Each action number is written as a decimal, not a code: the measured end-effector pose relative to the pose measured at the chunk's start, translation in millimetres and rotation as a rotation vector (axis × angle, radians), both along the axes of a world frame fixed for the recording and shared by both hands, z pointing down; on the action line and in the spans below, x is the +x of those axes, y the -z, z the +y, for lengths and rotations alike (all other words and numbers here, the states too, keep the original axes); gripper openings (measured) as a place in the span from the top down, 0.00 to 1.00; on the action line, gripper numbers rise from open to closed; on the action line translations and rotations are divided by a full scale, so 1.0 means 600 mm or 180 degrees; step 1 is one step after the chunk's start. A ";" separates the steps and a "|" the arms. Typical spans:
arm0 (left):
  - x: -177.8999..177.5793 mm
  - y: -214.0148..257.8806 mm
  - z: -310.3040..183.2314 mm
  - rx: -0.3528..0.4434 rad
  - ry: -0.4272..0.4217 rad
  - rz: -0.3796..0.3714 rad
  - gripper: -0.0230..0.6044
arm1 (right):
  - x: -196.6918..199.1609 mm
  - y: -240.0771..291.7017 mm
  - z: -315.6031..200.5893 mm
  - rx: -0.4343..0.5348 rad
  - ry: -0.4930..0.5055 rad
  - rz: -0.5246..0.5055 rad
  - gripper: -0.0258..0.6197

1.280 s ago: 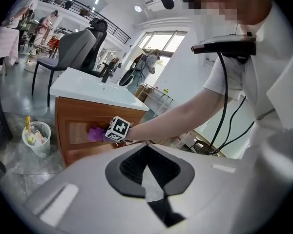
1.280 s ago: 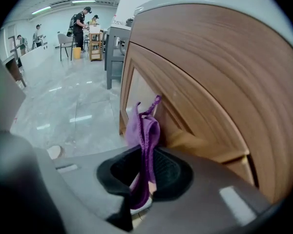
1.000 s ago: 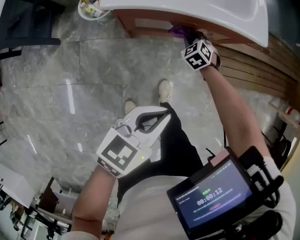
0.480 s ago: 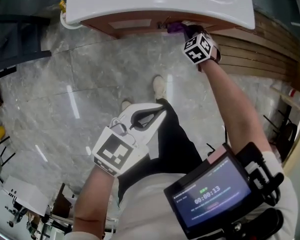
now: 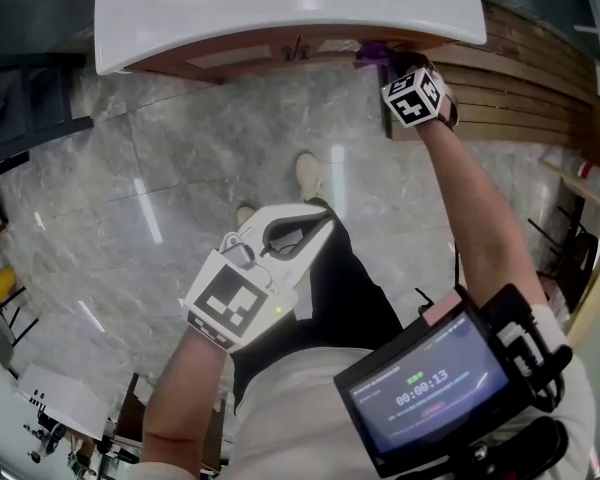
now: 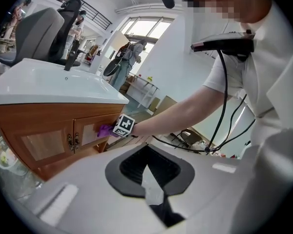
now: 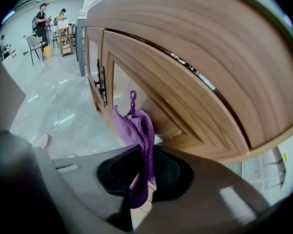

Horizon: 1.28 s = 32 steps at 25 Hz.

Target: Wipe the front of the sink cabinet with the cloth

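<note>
The right gripper (image 7: 142, 182) is pinching the purple cloth (image 7: 139, 130) tight between its jaws. It is holding the cloth up against a wooden door of the sink cabinet (image 7: 195, 101) so it can rub the front clean. The left gripper (image 6: 155, 199) is waiting down low, well away, with its jaws closed on nothing.

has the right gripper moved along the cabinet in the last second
Yes: the right gripper with the cloth has slid rightward, away from the door handles.

Smooth wood-grain cab. front (image 7: 185, 82), glossy basin (image 5: 280, 8), soft fabric cloth (image 7: 139, 130)
</note>
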<state>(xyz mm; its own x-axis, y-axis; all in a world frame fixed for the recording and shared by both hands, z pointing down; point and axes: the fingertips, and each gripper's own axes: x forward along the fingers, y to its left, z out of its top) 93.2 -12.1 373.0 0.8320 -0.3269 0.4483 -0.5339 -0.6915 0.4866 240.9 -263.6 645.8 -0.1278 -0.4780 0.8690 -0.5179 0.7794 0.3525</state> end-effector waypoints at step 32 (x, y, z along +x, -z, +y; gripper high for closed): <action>-0.085 0.009 0.026 0.0011 0.0183 -0.0054 0.96 | -0.016 -0.015 0.116 -0.0077 -0.0030 -0.0099 0.87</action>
